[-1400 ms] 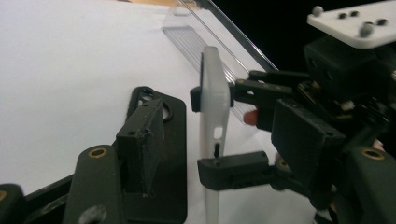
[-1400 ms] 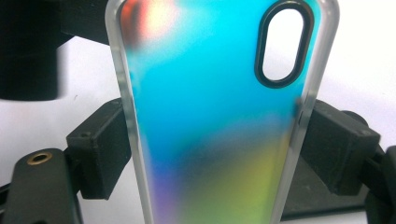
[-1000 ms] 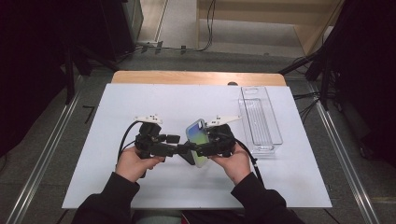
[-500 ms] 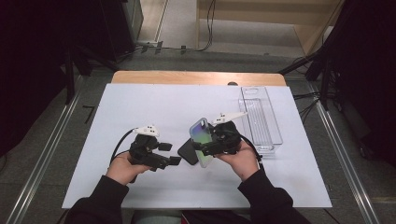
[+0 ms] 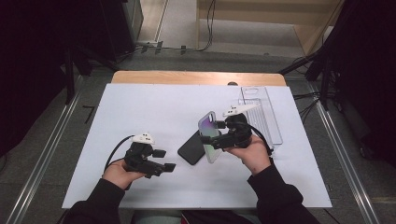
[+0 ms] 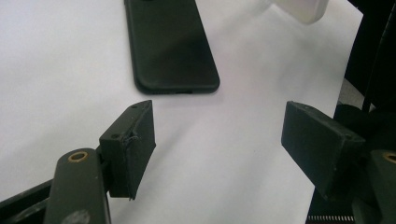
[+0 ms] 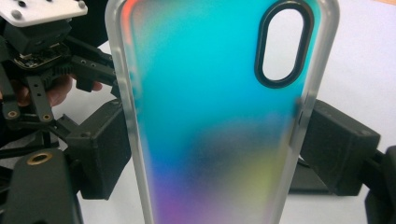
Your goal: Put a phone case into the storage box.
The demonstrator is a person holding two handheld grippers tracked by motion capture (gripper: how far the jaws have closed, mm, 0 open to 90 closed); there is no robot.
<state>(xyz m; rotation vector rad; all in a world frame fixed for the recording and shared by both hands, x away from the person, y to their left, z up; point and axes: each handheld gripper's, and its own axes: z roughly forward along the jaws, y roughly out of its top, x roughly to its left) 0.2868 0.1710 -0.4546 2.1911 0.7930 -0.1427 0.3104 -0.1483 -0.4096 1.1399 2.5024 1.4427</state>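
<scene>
A black phone [image 5: 190,148] [image 6: 170,42] lies flat on the white table sheet [image 5: 154,107]. My right gripper [image 5: 212,140] [image 7: 215,158] is shut on an iridescent blue-to-purple phone case [image 5: 210,134] [image 7: 215,116], its pads pressing the case's two long edges. It holds the case upright just above and right of the phone. My left gripper [image 5: 164,159] [image 6: 219,144] stands open with nothing between its jaws, low over the sheet, a little short of the phone's bottom end. In the right gripper view the left gripper [image 7: 42,28] sits behind the case.
A clear plastic tray [image 5: 261,112] lies at the right of the sheet, beyond my right hand. The table's wooden far edge [image 5: 196,77] runs behind the sheet. Dark floor and metal rails surround the table.
My left gripper has drawn back left and toward the near edge, away from the case. The black phone now lies apart on the sheet. The right gripper has carried the case slightly up and right.
</scene>
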